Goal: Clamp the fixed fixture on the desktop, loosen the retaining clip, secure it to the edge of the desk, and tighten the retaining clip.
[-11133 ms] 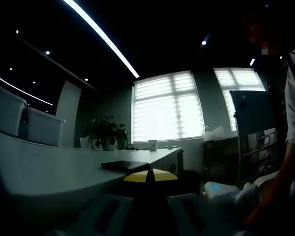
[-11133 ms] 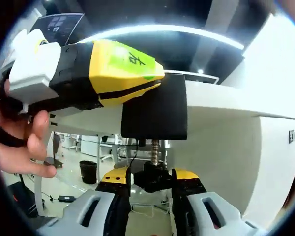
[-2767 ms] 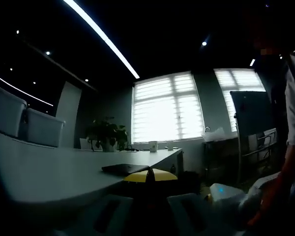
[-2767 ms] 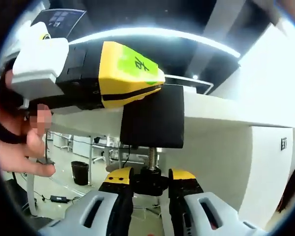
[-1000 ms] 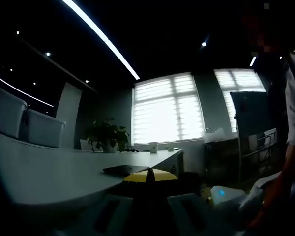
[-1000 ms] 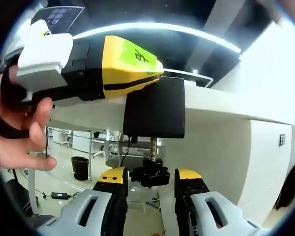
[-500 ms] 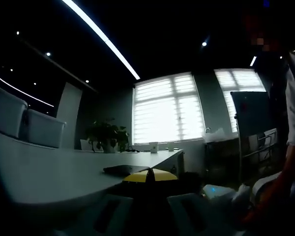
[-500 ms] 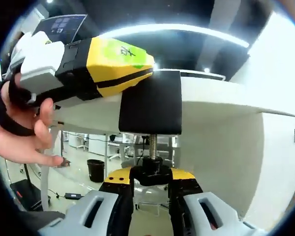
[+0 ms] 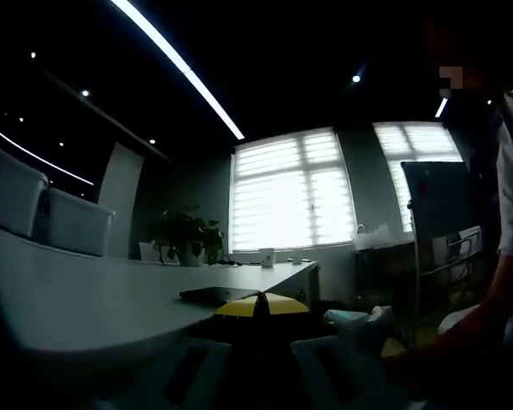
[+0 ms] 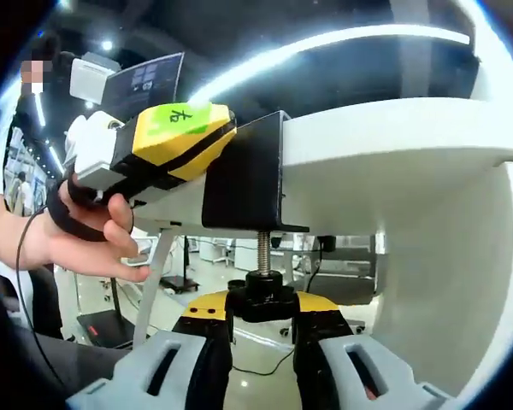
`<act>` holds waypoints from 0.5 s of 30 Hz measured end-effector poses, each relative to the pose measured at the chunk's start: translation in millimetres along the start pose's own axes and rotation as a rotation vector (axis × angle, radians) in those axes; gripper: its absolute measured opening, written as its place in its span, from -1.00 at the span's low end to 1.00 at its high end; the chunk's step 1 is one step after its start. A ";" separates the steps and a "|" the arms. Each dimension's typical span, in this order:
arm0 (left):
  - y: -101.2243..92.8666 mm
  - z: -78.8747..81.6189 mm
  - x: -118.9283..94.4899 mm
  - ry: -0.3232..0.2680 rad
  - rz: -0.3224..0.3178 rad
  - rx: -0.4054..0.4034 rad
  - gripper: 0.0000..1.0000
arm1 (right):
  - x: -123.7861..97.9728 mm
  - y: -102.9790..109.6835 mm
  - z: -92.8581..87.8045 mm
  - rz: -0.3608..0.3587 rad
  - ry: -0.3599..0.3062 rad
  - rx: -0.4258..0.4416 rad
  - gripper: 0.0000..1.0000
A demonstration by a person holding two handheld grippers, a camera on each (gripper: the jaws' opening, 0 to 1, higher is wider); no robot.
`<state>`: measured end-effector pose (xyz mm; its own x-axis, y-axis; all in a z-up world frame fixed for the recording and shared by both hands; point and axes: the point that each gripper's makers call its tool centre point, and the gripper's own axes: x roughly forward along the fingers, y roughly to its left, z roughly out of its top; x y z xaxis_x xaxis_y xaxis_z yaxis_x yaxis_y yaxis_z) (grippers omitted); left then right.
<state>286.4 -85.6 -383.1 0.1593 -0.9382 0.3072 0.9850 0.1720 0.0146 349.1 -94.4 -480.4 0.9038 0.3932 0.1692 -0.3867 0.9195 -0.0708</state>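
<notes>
Below, right tool (image 10: 262, 329) clenched on the fixture's (image 10: 244, 175) black screw knob (image 10: 262, 301); left tool (image 10: 167, 141) state unclear

Black fixture (image 10: 244, 175); white desk (image 10: 393, 137); yellow-black left tool (image 10: 167, 141), green label, perhaps tape.

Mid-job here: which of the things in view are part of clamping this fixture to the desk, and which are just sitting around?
Part of the job:
- black fixture on the desk edge
- its black screw knob, held in the right claw
- left claw, yellow, at the fixture

Just lying about:
- potted plant
- white cup
- dark flat item on the desktop
- chairs
</notes>
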 end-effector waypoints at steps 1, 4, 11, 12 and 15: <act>0.0 0.0 0.0 0.000 -0.001 -0.001 -0.98 | -0.1 -0.5 -0.9 -0.007 0.001 0.004 -0.48; -0.1 0.2 -0.1 -0.001 -0.001 -0.003 -0.98 | -4.3 -10.7 -2.5 -0.130 -0.040 0.043 -0.32; -0.4 0.1 -0.3 -0.001 0.001 0.000 -0.98 | -39.9 -17.9 -20.1 -0.409 -0.008 0.152 -0.22; -0.4 0.1 -0.4 -0.001 0.001 -0.003 -0.98 | -43.2 -19.5 -18.9 -0.444 -0.052 0.234 -0.22; -0.8 -0.2 0.1 0.008 0.001 0.006 -0.98 | -53.4 -6.7 -10.9 -0.464 -0.045 0.190 -0.22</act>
<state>285.6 -85.8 -383.2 0.1607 -0.9405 0.2992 0.9845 0.1745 0.0198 305.5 -121.5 -499.7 0.9812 -0.0617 0.1828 0.0240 0.9792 0.2017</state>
